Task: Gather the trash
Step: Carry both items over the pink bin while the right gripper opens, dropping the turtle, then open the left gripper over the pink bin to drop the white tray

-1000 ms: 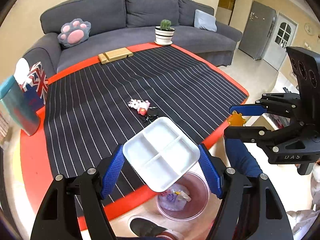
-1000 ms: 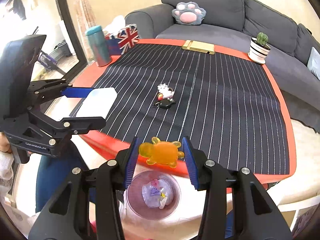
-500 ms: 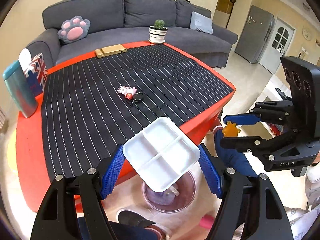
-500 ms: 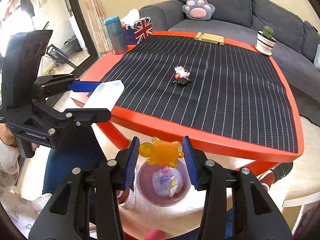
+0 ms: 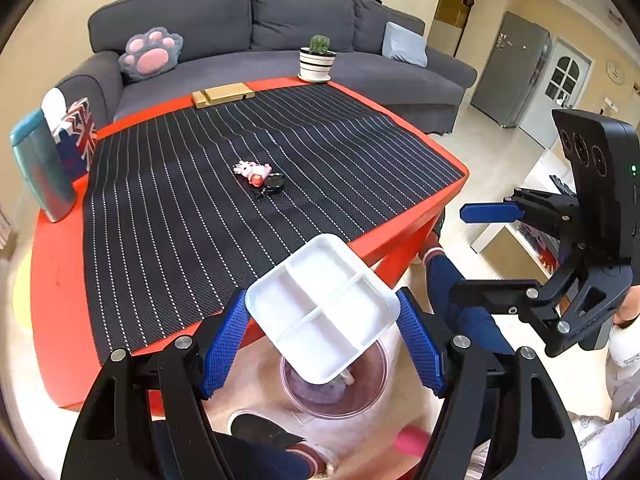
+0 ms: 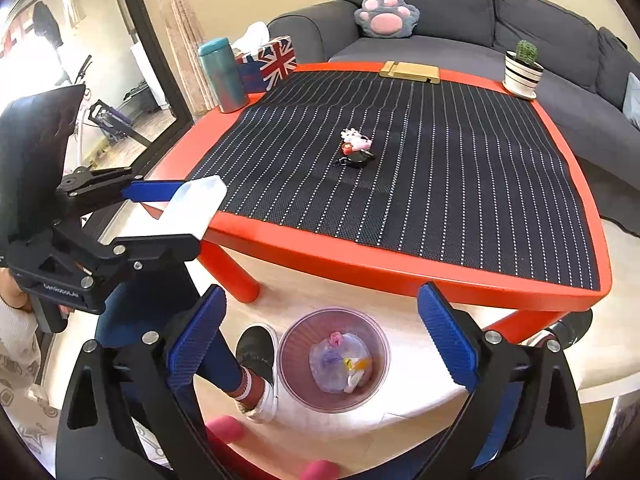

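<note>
The left gripper [image 5: 322, 334] pinches a white divided tray [image 5: 322, 308] between its blue pads [image 5: 224, 338], one pad against each side edge; the tray sits tilted, directly above a clear trash bin [image 6: 334, 358] standing on the pale floor. The right gripper [image 6: 320, 344] has its fingers spread wide with nothing between them, and the bin lies below the gap. Inside the bin rest crumpled wrappers and a small orange piece (details too small to identify).

The bin stands just off the near edge of a red table [image 6: 400, 270] covered by a black striped mat [image 6: 420, 168]. On the mat lies a keychain with a pink figure [image 6: 356, 146]. A teal tumbler [image 6: 222, 76], a flag-printed tissue box [image 6: 268, 64], a wooden stand [image 6: 410, 70] and a potted cactus [image 6: 522, 70] line the far edges. A grey sofa [image 5: 260, 28] with a paw cushion [image 5: 152, 52] stands behind.

Both grippers are held beyond the table edge, angled downward toward the floor.
</note>
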A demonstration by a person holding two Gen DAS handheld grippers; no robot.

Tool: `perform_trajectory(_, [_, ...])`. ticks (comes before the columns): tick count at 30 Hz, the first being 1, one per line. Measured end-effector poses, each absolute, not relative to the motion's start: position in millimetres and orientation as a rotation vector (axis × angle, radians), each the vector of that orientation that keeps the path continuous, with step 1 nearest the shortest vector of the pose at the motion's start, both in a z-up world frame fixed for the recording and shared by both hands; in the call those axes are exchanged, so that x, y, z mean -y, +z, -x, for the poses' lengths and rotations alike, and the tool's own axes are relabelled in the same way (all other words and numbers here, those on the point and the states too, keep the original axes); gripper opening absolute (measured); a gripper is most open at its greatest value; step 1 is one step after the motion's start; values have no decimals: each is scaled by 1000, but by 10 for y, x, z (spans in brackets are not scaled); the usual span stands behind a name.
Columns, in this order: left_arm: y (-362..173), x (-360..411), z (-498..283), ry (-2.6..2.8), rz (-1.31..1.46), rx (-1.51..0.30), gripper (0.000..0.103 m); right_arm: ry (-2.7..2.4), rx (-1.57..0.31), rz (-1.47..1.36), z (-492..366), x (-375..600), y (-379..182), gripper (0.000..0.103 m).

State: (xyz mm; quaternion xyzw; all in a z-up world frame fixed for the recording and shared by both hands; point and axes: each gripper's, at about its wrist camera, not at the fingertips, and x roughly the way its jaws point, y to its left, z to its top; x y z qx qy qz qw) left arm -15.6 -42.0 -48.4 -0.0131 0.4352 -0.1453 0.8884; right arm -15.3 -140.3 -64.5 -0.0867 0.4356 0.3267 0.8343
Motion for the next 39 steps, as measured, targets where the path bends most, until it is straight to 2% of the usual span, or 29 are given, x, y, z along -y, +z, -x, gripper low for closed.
perform_trajectory(34, [-658,959,145,-363,-9,-924,71,603,-832,152,214,1930,-426,97])
perform_trajectory(35, [-666,972,131,-361,-9,-928,74,603,-830,150,218,1943,-425,97])
perform_trajectory(36, [-675,985,126,-356,-11,-932,86,604,-829,145,209,1969,-429,97])
perform_trajectory(37, [-680,997,122,-347,-12,-930,91,605,-827,140,198,1995,-433,97])
perform_trajectory(39, [-690,1011,107,-338,-10,-935,93,604,-825,131,182,2046,-445,97])
